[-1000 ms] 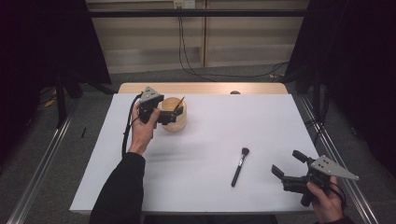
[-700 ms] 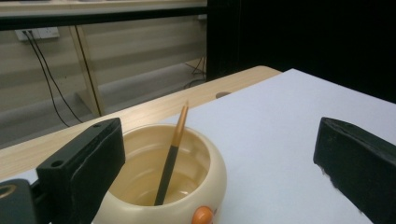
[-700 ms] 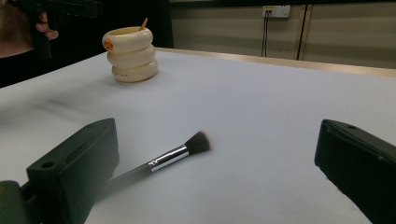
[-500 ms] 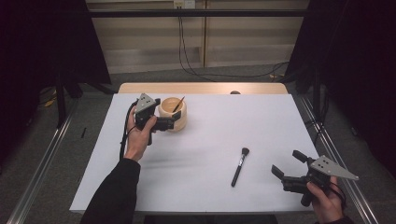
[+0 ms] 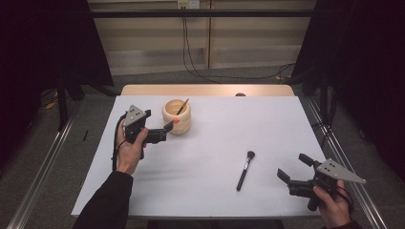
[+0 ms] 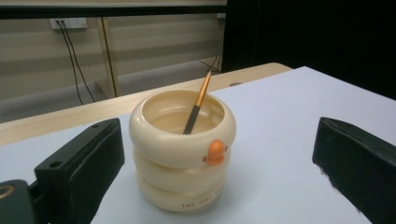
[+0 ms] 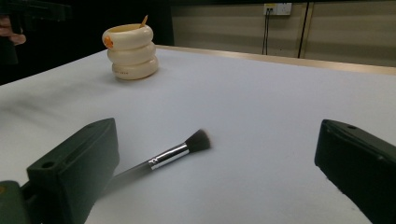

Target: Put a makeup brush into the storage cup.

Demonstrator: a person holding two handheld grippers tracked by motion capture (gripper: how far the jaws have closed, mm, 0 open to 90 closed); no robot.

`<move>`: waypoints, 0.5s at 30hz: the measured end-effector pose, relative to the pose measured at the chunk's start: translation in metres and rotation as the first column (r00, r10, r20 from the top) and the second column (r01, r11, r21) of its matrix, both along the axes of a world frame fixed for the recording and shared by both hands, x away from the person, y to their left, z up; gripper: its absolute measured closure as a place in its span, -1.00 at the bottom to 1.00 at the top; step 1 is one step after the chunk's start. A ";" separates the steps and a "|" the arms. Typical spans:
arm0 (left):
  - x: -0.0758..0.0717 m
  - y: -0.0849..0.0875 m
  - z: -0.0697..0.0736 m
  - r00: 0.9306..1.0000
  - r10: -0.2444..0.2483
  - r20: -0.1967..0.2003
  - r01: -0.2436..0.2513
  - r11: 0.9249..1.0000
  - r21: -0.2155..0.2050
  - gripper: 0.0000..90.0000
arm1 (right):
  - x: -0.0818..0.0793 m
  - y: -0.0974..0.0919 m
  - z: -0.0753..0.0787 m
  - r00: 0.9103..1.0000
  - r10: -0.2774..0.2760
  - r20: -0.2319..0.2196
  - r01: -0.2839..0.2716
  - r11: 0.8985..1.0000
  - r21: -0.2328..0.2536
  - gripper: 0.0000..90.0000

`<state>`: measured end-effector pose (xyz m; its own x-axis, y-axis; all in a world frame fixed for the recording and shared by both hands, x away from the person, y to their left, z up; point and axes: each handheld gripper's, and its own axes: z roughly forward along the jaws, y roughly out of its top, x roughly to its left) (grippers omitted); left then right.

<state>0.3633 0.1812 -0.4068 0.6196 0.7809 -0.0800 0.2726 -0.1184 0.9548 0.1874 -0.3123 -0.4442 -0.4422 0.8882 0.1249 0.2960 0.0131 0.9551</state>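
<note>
A cream ringed cup [image 5: 176,116] with an orange duck bill stands at the back left of the white table. A thin brush with an orange handle [image 5: 183,107] leans inside it. My left gripper [image 5: 167,131] hovers just left of the cup, open and holding nothing. In the left gripper view the cup [image 6: 182,149] stands a short way ahead, between the spread jaws. A black makeup brush [image 5: 245,169] lies flat on the table right of centre. My right gripper [image 5: 291,165] is open near the front right corner, and the makeup brush [image 7: 173,154] lies just ahead of its left jaw.
The white table [image 5: 215,138] ends in a wooden strip [image 5: 205,90] along its far edge. Metal rails run along the floor on both sides. Cables hang down the back wall.
My left gripper has drawn back from the cup, moving left and toward the person. The thin brush stays in the cup. The right gripper has not moved.
</note>
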 end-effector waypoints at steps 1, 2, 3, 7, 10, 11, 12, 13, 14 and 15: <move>-0.002 0.000 0.000 1.000 0.005 0.003 -0.005 1.000 0.003 -0.96 | 0.000 0.000 0.000 1.000 0.000 0.000 0.000 1.000 0.000 -1.00; -0.005 0.002 0.000 1.000 0.014 0.007 -0.014 1.000 0.010 -0.96 | 0.000 0.001 0.000 1.000 0.001 0.001 -0.001 1.000 -0.001 -1.00; -0.008 0.003 -0.001 1.000 0.018 0.004 -0.017 1.000 -0.004 -0.97 | 0.000 0.000 0.000 1.000 0.001 0.002 -0.001 1.000 -0.003 -1.00; -0.020 0.005 -0.005 1.000 0.025 -0.002 -0.025 1.000 -0.005 -0.98 | -0.001 0.000 0.000 1.000 -0.003 -0.001 0.003 1.000 0.001 -1.00; -0.027 0.010 -0.008 1.000 0.014 -0.010 -0.014 0.999 -0.029 -0.98 | 0.000 0.000 0.000 1.000 -0.003 0.001 0.003 1.000 -0.001 -1.00; -0.030 0.011 -0.008 1.000 0.017 -0.004 -0.017 1.000 -0.016 -0.98 | 0.000 0.000 0.000 1.000 -0.002 0.002 0.002 1.000 0.001 -1.00; -0.032 0.012 -0.007 1.000 0.028 0.005 -0.028 1.000 -0.002 -0.98 | -0.001 0.001 0.000 1.000 -0.003 -0.002 0.003 1.000 0.002 -1.00; -0.035 0.013 -0.007 0.999 0.038 0.012 -0.038 0.999 0.002 -0.97 | -0.001 -0.001 0.000 1.000 0.006 0.003 -0.006 1.000 -0.014 -1.00; -0.038 0.015 -0.007 0.999 0.033 0.017 -0.033 0.999 -0.008 -0.98 | -0.001 0.000 0.001 1.000 -0.005 0.002 0.005 1.000 0.000 -1.00; -0.041 0.016 -0.006 0.999 0.029 0.018 -0.028 0.999 -0.028 -0.99 | -0.001 0.000 0.001 1.000 -0.009 0.001 0.009 1.000 0.003 -1.00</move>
